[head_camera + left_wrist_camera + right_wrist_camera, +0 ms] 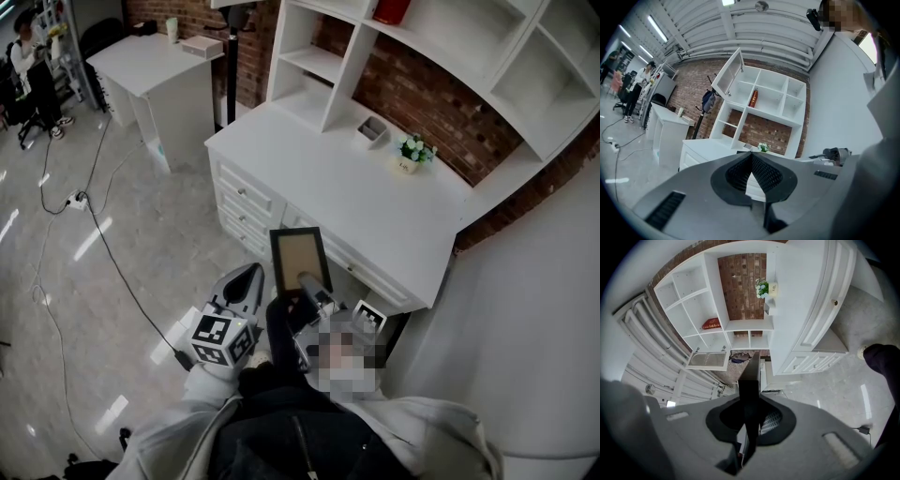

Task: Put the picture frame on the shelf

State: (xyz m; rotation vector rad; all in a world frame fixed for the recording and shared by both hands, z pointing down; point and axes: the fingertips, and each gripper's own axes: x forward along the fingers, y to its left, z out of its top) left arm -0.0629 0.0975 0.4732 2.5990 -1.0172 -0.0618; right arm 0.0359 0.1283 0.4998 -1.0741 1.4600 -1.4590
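Observation:
The picture frame (300,258) is black with a tan inside and stands upright in front of me, short of the white desk (356,202). My right gripper (307,285) is shut on its lower edge. In the right gripper view the picture frame (751,376) shows edge-on between the jaws of the right gripper (749,418). My left gripper (250,276) floats just left of the frame, shut and holding nothing, and the left gripper (751,157) has its pads meeting at the tip. The white shelf (427,52) rises above the desk, with a red object (391,9) in one compartment.
A small potted plant (413,151) and a small box (372,130) sit on the desk. A second white table (150,61) stands at the back left, and a cable (103,244) runs over the glossy floor. A white wall (534,309) closes the right side.

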